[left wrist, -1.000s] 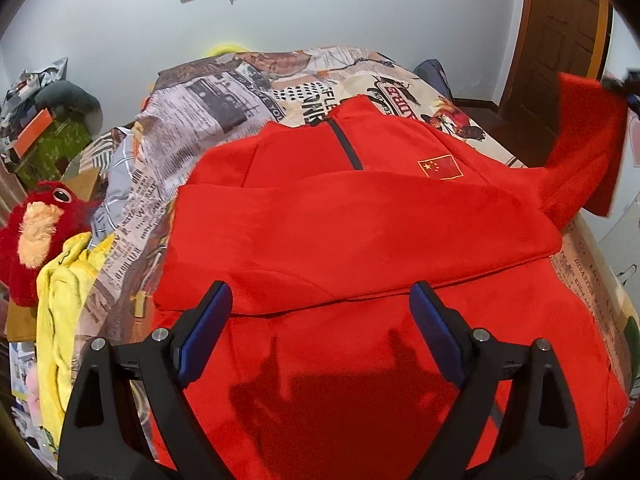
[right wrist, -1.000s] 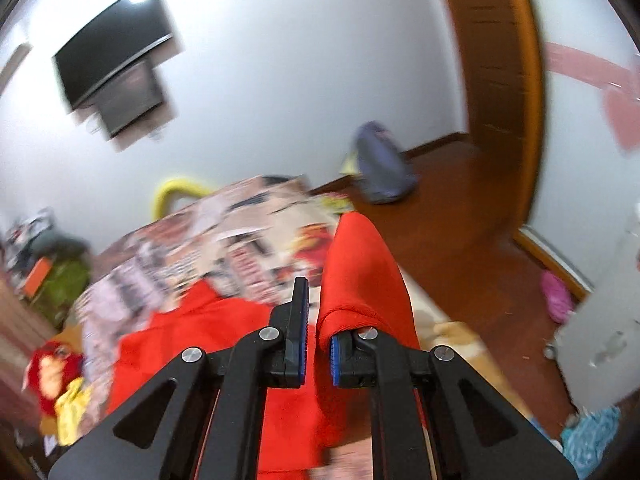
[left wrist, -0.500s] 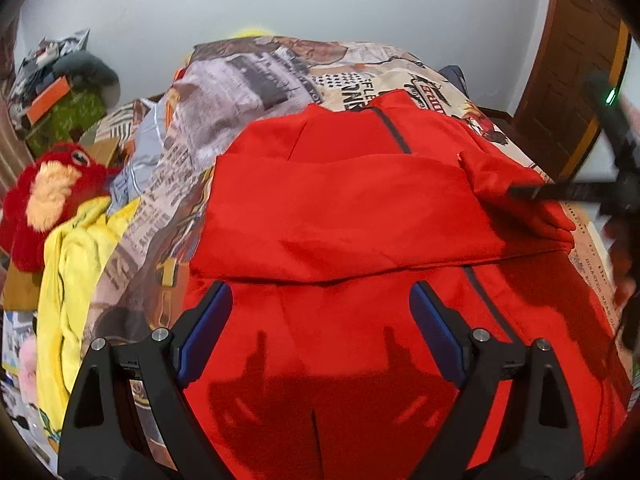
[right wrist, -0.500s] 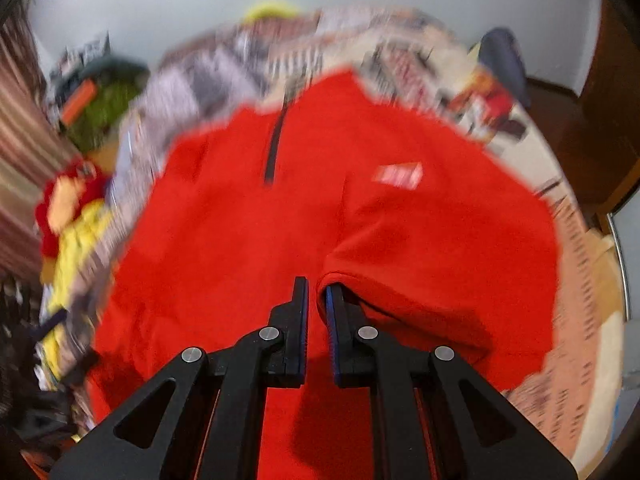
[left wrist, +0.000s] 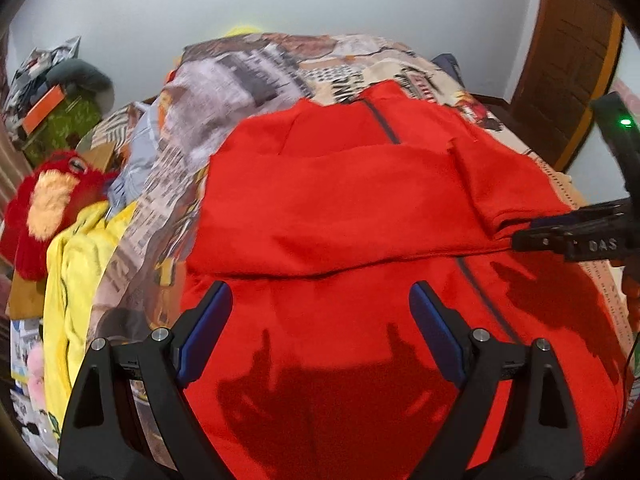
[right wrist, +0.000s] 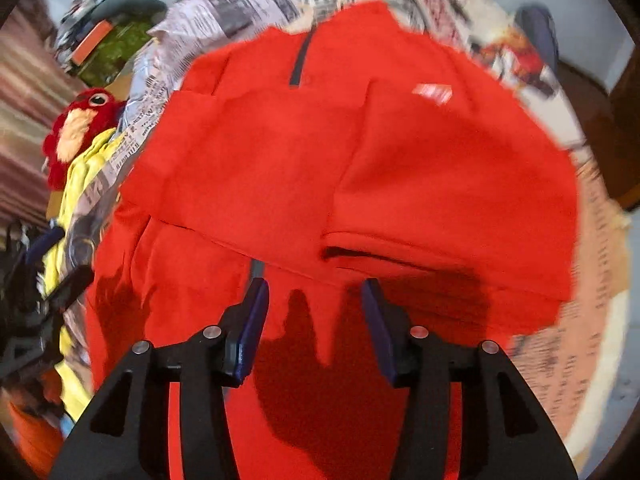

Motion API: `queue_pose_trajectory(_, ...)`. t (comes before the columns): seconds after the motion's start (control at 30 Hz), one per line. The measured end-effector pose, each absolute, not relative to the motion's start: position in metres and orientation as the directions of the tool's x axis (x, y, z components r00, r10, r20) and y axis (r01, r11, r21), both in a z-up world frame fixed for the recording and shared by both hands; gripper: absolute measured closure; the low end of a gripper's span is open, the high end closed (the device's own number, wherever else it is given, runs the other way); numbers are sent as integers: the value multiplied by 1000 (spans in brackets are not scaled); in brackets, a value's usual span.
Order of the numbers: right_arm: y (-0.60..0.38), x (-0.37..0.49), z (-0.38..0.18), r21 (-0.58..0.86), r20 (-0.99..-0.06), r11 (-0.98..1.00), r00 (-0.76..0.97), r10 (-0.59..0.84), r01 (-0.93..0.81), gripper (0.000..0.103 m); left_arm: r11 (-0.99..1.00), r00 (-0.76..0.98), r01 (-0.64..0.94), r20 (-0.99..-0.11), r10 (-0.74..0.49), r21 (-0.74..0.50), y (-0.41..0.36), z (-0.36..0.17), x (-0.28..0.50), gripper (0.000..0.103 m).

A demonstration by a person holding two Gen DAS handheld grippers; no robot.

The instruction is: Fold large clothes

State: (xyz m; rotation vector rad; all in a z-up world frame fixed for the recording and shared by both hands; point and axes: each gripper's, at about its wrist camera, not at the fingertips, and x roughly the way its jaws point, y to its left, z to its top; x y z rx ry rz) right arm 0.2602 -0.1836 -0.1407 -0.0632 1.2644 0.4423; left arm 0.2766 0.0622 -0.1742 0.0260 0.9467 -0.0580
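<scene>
A large red zip jacket [left wrist: 340, 340] lies front-up on the bed. Its two sleeves are folded across the chest: one [left wrist: 320, 208] runs sideways, the other [right wrist: 440, 184] lies over it from the right. My right gripper [right wrist: 316, 292] hovers just below that sleeve's cuff [right wrist: 360, 248]. Its jaws are opening and nothing is between them. In the left wrist view the right gripper [left wrist: 520, 240] sits at the sleeve's edge. My left gripper [left wrist: 320, 320] stands wide open above the jacket's lower half, holding nothing.
The bed cover [left wrist: 248, 80] has a newspaper print. A yellow garment [left wrist: 76, 280] and a red plush toy [left wrist: 48, 200] lie along the bed's left side. A wooden door [left wrist: 568, 60] stands at the far right, with a dark backpack [right wrist: 536, 36] on the floor near it.
The right gripper swung down from high on the right, carried the sleeve over the jacket's chest, laid it there and opened off it. The left gripper stayed open, barely shifting.
</scene>
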Motion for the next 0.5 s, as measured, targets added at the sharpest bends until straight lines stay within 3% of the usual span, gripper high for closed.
queue_pose_trajectory(0.27,-251,247,-96,-14,-862,957,489,136,-290,49,978,620,204,-778,-97,40,-13,-140,297,13)
queue_pose_trajectory(0.5,-316,246,-105,-11,-851,991,522,63,-136,48,937,561,343,-814,-152,61,-92,-153,331,13)
